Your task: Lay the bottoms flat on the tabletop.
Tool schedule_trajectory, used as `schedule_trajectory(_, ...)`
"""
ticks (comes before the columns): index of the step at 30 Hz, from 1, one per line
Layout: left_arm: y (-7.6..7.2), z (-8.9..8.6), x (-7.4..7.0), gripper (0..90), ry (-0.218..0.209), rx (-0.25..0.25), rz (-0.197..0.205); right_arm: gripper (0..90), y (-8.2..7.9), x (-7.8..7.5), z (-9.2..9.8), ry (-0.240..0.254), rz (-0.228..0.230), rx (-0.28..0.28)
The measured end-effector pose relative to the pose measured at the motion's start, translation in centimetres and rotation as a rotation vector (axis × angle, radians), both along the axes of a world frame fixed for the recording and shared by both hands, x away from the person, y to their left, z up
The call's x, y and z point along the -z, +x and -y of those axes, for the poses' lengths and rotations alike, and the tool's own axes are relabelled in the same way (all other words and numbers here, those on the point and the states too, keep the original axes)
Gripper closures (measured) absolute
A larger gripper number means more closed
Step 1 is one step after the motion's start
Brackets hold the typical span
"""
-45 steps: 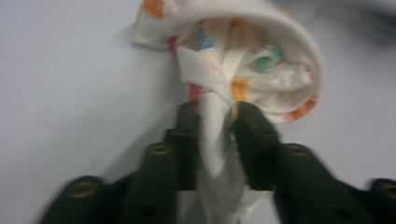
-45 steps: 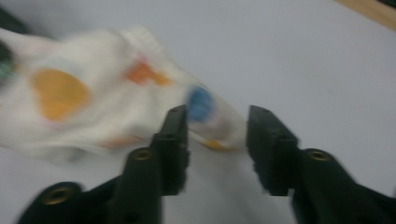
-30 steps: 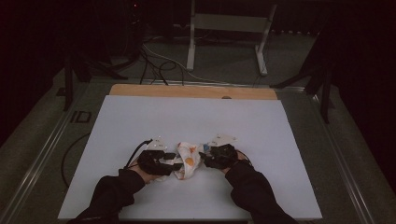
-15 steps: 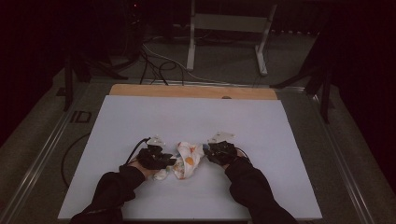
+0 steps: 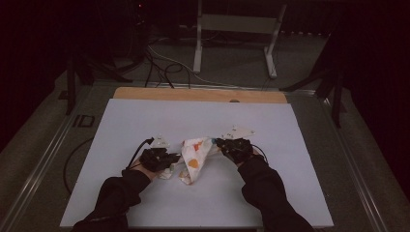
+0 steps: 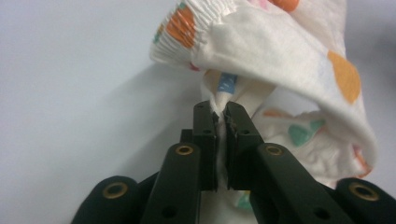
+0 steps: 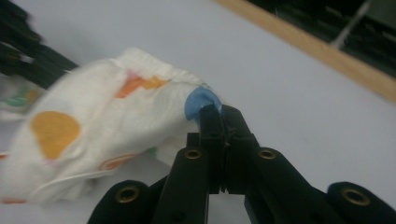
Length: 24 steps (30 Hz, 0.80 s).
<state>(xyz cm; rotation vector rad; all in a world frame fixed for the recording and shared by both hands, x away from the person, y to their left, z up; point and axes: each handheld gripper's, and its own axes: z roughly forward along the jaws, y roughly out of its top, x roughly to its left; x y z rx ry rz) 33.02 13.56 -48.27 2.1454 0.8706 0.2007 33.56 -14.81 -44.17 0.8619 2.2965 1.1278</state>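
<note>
Soft, light spotted garment (image 5: 193, 157) is pinched by left hand-held gripper (image 6: 221, 116) and right hand-held gripper (image 7: 218, 119); elastic hem suits gripping.

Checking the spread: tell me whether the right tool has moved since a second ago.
Yes. The right tool has moved up the table, toward its wooden edge, pulling the cloth.

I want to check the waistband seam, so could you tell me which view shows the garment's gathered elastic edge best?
The left gripper view: the gathered elastic edge fills the top, its puckers sharp, above the left gripper pinching the cloth. The right gripper view shows the garment blurred; the high view shows it small and dim.
</note>
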Motion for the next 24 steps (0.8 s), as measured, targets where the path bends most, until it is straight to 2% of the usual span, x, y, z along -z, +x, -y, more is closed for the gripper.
schedule_trajectory(1,0.0,0.0,-0.1,73.7,-0.026,0.007,0.008,89.2,-0.1,-0.4,-0.1,0.005,0.003,-0.001)
schedule_trajectory(3,-0.2,0.2,-0.5,59.5,-0.085,0.025,-0.004,89.2,-0.3,-1.1,-0.3,0.0,0.023,0.001)
schedule_trajectory(4,-0.2,0.2,-0.5,58.1,-0.085,0.025,-0.004,89.2,-0.3,-1.1,-0.3,0.0,0.023,0.001)
schedule_trajectory(5,-0.5,0.5,-0.6,56.4,-0.128,0.069,-0.014,89.2,-0.3,-1.4,-0.3,-0.017,0.026,0.016)
schedule_trajectory(6,-0.5,0.5,-0.6,55.8,-0.128,0.069,-0.014,89.2,-0.3,-1.4,-0.3,-0.017,0.026,0.016)
schedule_trajectory(8,-0.7,1.2,-0.6,54.0,-0.123,0.105,-0.035,89.2,-0.2,-1.6,-0.2,-0.006,0.029,0.015)
schedule_trajectory(9,-0.7,1.4,-0.5,52.1,-0.124,0.111,-0.041,89.2,-0.1,-1.8,-0.1,0.014,0.03,0.019)
schedule_trajectory(12,-0.7,2.0,-0.2,52.1,-0.13,0.131,-0.062,89.2,-0.1,-1.9,-0.1,0.014,0.032,0.018)
schedule_trajectory(13,-0.4,3.2,0.4,52.3,-0.128,0.131,-0.087,89.2,-0.1,-2.2,-0.1,0.014,0.035,0.027)
schedule_trajectory(16,-0.2,3.9,0.8,53.5,-0.125,0.13,-0.106,89.2,0.0,-2.3,0.0,0.02,0.034,0.025)
schedule_trajectory(17,0.1,4.6,1.1,56.8,-0.119,0.125,-0.112,89.2,0.0,-2.3,0.0,0.016,0.04,0.022)
schedule_trajectory(19,0.1,4.9,1.1,69.7,-0.116,0.127,-0.11,89.2,0.0,-2.3,0.0,0.02,0.036,0.026)
schedule_trajectory(20,0.1,5.0,1.0,76.8,-0.114,0.12,-0.094,89.2,0.0,-2.4,0.1,0.017,0.038,0.028)
schedule_trajectory(21,0.0,5.1,0.8,76.8,-0.122,0.113,-0.08,89.2,0.0,-2.4,0.1,0.017,0.038,0.028)
schedule_trajectory(22,-0.1,5.1,0.2,88.4,-0.125,0.105,-0.051,89.2,0.0,-2.5,0.3,0.025,0.032,0.037)
schedule_trajectory(24,-0.1,4.8,-0.6,89.8,-0.123,0.099,-0.036,89.2,0.0,-2.7,0.7,0.027,0.041,0.039)
